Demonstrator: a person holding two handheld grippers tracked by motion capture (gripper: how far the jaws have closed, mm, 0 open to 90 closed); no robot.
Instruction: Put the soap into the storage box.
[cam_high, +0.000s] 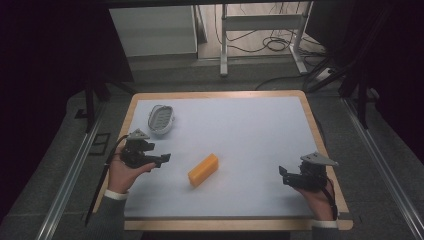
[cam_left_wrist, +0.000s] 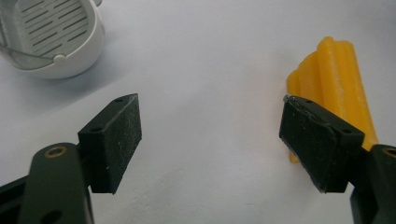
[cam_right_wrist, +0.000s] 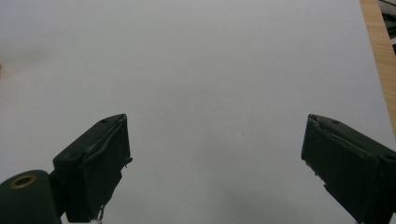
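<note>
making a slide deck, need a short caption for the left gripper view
Open left claw over the white mat, yellow ridged block by one jaw, white slotted basket beyond.

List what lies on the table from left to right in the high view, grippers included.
Left gripper → white slotted basket → orange block → right gripper.
</note>
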